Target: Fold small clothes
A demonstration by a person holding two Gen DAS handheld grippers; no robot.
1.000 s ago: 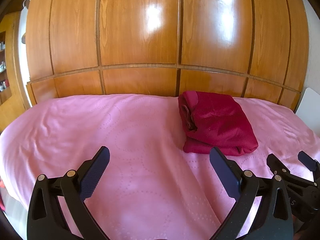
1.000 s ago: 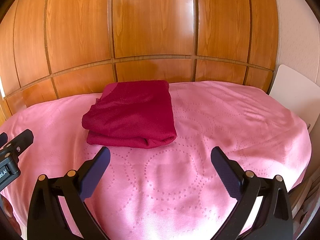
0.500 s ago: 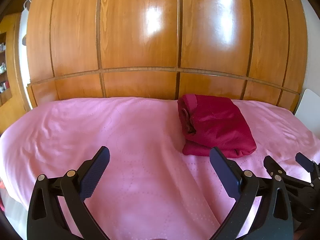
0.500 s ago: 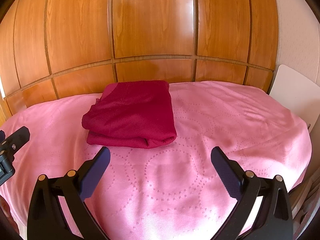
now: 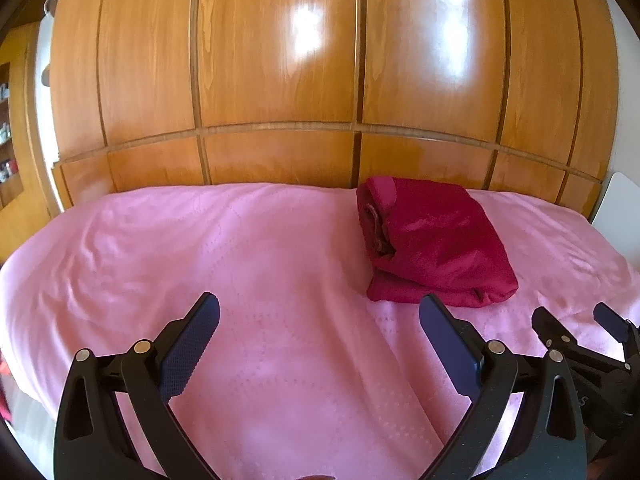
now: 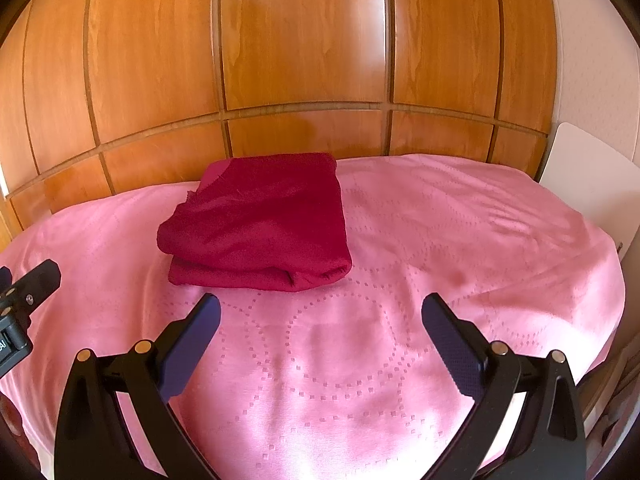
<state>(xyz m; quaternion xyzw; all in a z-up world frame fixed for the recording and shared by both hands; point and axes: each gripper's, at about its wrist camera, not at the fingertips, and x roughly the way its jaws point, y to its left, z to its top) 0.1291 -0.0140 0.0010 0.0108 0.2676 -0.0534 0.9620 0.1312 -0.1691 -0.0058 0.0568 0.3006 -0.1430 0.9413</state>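
Observation:
A dark red garment (image 5: 434,240) lies folded in a thick rectangle on the pink bedspread (image 5: 260,264), near the wooden wall. It also shows in the right wrist view (image 6: 260,224). My left gripper (image 5: 320,312) is open and empty, held above the bedspread, left of and nearer than the garment. My right gripper (image 6: 320,312) is open and empty, just in front of the garment's near edge. The right gripper shows in the left wrist view (image 5: 576,320), and the left gripper's fingertip (image 6: 38,280) shows at the left edge of the right wrist view.
A glossy wooden panelled wall (image 5: 280,80) rises right behind the bed. A white board (image 6: 588,176) stands at the bed's right end. Shelves (image 5: 6,140) show at the far left. The bedspread (image 6: 460,240) drops off at its right and near edges.
Both grippers have drawn back slightly and stay open; the garment sits a little farther and higher in the left wrist view. The garment itself has not moved.

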